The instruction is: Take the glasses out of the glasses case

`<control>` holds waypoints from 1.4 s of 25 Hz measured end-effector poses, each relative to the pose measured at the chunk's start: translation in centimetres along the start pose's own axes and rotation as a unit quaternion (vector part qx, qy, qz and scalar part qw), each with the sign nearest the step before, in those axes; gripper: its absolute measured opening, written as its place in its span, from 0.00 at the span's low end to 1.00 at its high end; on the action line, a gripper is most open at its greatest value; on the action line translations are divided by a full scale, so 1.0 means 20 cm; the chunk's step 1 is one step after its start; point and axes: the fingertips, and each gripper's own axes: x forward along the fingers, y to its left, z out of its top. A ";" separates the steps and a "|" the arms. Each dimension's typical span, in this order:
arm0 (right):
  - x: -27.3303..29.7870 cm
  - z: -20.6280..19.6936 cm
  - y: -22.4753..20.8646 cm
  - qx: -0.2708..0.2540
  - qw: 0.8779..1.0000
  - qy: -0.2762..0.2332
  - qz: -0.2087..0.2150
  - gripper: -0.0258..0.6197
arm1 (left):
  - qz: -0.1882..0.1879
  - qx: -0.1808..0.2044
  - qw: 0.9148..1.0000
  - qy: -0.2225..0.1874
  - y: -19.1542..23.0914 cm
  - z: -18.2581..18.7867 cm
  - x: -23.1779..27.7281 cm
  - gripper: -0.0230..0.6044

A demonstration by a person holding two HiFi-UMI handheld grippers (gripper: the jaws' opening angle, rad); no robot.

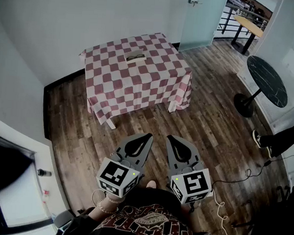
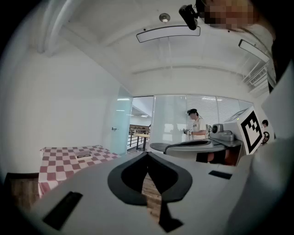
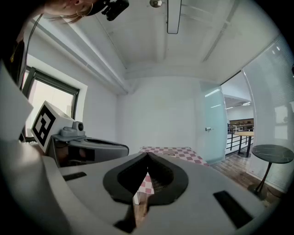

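The glasses case (image 1: 135,58) lies open on a low table with a red-and-white checked cloth (image 1: 139,84), with dark glasses resting in it. In the left gripper view the case (image 2: 83,156) shows small and far off. Both grippers hang close to my body, well short of the table. My left gripper (image 1: 149,136) is shut, its tips meeting with nothing between them (image 2: 147,153). My right gripper (image 1: 169,137) is shut too and holds nothing (image 3: 147,154).
Wood floor lies between me and the table. A round black table (image 1: 266,80) stands at the right, beside a person's leg and shoe (image 1: 266,142). Cables (image 1: 243,176) trail on the floor at the right. A glass door (image 1: 199,17) is behind the table, and another person (image 2: 198,125) stands far off.
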 end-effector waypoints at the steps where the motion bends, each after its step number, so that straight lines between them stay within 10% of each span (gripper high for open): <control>1: 0.00 0.00 -0.01 0.001 1.000 -0.001 0.001 0.07 | 0.001 0.000 1.000 0.000 0.00 0.00 0.01 0.04; 18: -0.03 -0.08 -0.07 0.013 0.999 0.002 0.041 0.07 | 0.012 -0.031 0.999 0.017 -0.06 -0.13 0.04 0.04; 35: 0.46 -0.03 -0.24 0.009 1.000 0.011 0.028 0.07 | 0.005 -0.023 1.000 0.016 0.40 -0.06 0.35 0.04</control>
